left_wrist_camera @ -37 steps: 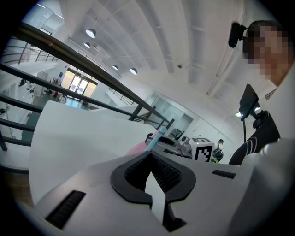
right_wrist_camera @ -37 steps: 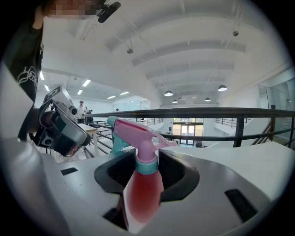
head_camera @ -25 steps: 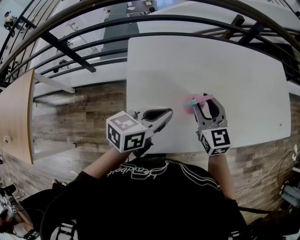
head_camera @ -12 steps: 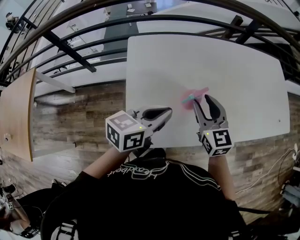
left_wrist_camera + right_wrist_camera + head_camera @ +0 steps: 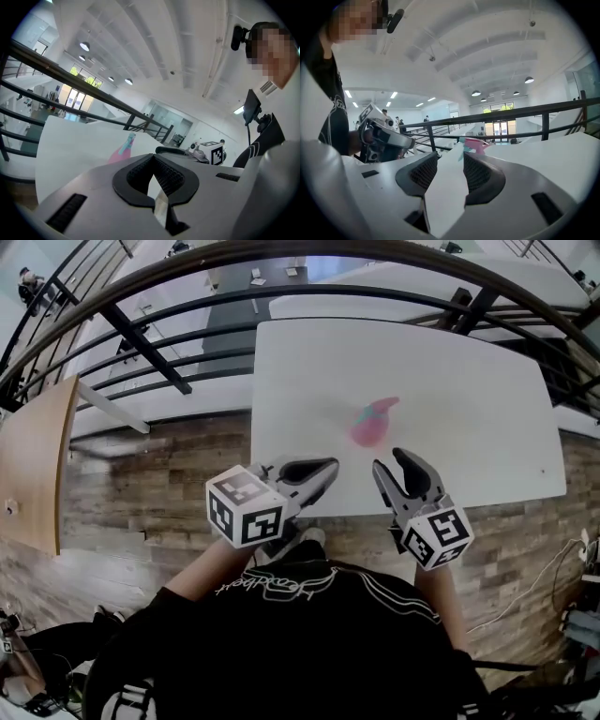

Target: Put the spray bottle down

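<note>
At the table's near edge, the left gripper has its jaws closed on nothing, and the right gripper holds its jaws apart, empty. Beyond the right one, the pink bottle stands free on the white table. A dark railing runs past the far edge.

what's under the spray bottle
Only the white table shows: the spray bottle stands on it. The spot right beneath its base is covered by the bottle itself.
</note>
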Demonstrator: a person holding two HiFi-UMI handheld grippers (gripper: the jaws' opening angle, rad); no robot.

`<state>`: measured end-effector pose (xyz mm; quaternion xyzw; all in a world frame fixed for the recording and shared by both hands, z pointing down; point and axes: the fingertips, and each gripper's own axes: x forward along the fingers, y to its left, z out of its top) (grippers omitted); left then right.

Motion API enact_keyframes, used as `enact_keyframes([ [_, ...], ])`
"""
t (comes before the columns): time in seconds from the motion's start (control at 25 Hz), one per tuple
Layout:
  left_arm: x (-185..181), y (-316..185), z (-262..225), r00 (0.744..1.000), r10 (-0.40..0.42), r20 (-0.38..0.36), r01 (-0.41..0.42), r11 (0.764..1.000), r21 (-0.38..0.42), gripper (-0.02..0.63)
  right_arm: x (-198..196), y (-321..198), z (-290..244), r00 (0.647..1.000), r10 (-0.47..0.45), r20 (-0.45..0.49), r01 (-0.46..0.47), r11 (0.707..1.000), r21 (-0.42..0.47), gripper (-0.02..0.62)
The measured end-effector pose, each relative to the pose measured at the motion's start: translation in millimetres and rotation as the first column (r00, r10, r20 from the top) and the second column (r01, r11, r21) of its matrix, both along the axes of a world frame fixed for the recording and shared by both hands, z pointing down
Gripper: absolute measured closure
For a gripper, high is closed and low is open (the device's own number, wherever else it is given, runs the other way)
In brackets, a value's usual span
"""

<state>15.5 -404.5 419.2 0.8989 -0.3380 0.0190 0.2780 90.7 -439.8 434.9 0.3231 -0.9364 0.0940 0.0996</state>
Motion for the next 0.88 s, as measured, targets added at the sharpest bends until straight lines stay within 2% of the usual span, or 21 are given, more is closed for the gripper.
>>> enact_keyframes([
  [0.32,22.4,70.7,-41.3,1.0,0.014,-0.005,-0.014,0.997,0.082,0.598,1.1,98.1,-51.0,0.99,-0.143,0.019,0.142,0.989,0.045,0.452],
  [0.52,29.5,110.3,-63.6,1.0,0.031,0.005,-0.031,0.991,0.127,0.598,5.6,136.7,-63.5,0.987,-0.16,0.022,0.16,0.987,0.012,0.542],
  [0.72,37.4,137.0,-79.1,0.999,0.039,0.003,-0.039,0.987,0.157,0.598,12.5,166.8,-77.9,0.98,-0.188,0.067,0.191,0.981,-0.031,0.565],
  [0.88,47.0,154.8,-84.7,0.998,0.059,0.005,-0.059,0.984,0.169,0.598,15.7,185.7,-81.5,0.978,-0.199,0.067,0.203,0.978,-0.05,0.568],
])
